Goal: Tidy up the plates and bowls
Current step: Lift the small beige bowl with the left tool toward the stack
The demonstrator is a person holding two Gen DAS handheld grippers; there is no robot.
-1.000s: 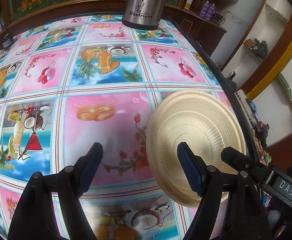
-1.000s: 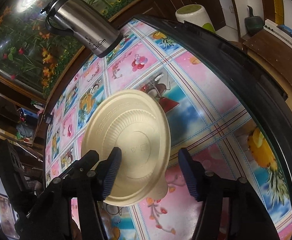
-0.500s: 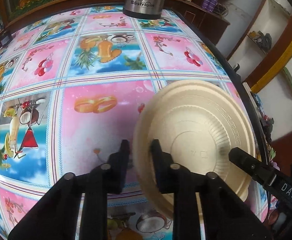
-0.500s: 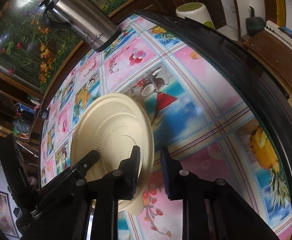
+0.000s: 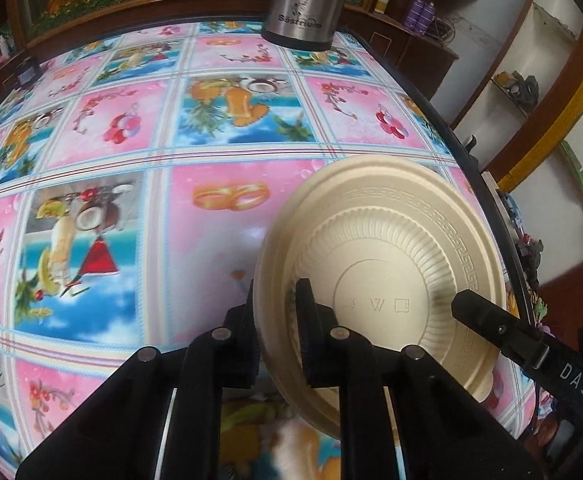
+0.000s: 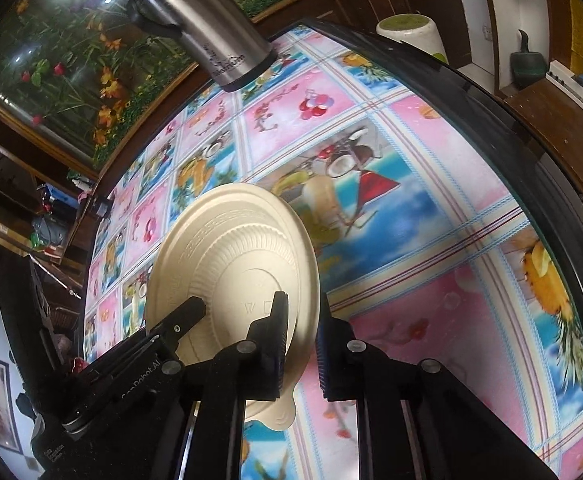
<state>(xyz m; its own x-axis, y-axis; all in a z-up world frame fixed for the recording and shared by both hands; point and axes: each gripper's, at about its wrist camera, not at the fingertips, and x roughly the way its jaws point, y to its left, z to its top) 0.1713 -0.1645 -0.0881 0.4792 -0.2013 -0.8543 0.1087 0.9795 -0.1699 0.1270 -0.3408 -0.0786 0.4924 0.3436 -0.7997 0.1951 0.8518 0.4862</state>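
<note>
Both grippers now clamped on one cream plate (image 5: 387, 264): left gripper (image 5: 277, 320) pinches its near-left rim, right gripper (image 6: 301, 340) the opposite edge, jaws open a sec ago. Plate tilted up off the fruit-print tablecloth (image 5: 131, 152), nr the table's edge; lift looks underway.

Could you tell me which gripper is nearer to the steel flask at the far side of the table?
Neither clearly: both grip the plate, well short of the flask. The left gripper clamps one rim, the right gripper the opposite rim.
</note>
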